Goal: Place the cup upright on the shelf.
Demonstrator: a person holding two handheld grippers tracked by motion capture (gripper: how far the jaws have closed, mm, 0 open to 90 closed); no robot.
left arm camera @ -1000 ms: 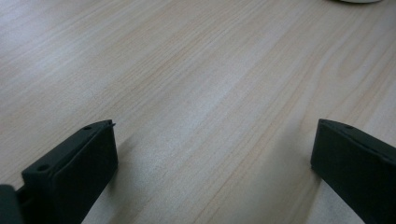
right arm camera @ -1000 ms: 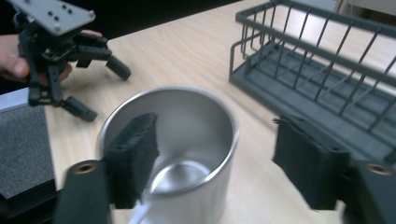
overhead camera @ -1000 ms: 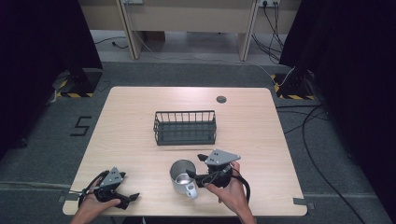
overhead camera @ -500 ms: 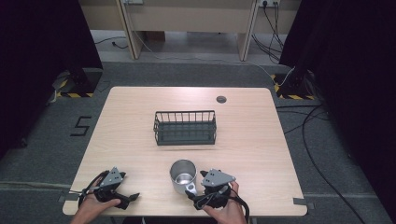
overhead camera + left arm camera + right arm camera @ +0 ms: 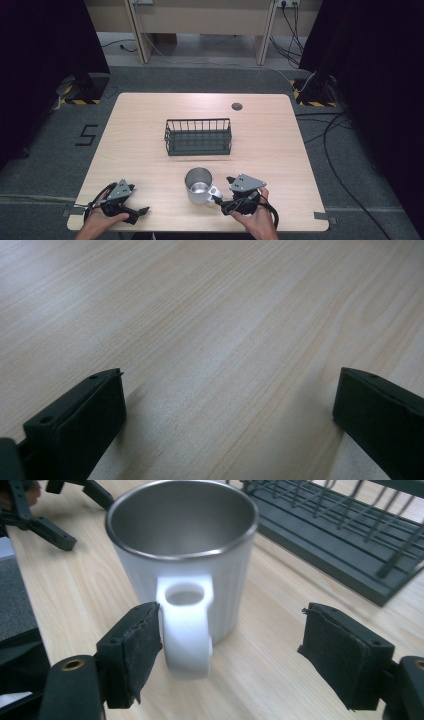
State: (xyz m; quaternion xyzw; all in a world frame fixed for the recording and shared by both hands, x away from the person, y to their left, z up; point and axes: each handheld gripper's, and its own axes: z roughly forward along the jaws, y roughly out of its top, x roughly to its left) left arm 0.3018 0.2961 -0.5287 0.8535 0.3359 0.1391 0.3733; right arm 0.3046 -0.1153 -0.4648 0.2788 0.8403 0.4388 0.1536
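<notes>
A white mug with a steel inside stands upright near the table's front edge, its handle turned toward my right gripper. In the right gripper view the mug is close ahead. Its handle sits between the jaws of the open right gripper, close against the left pad and well apart from the other. My left gripper rests open at the front left of the table, and in its own view the left gripper has bare wood between its jaws.
A dark wire basket stands at the middle of the wooden table, behind the mug; the basket appears at the upper right of the right gripper view. A small round grommet lies near the far edge. Floor cables run on the right.
One second ago the right gripper held the mug tilted. The mug now stands upright on the table, and the right gripper has opened and drawn back to the right. The left gripper has not moved.
</notes>
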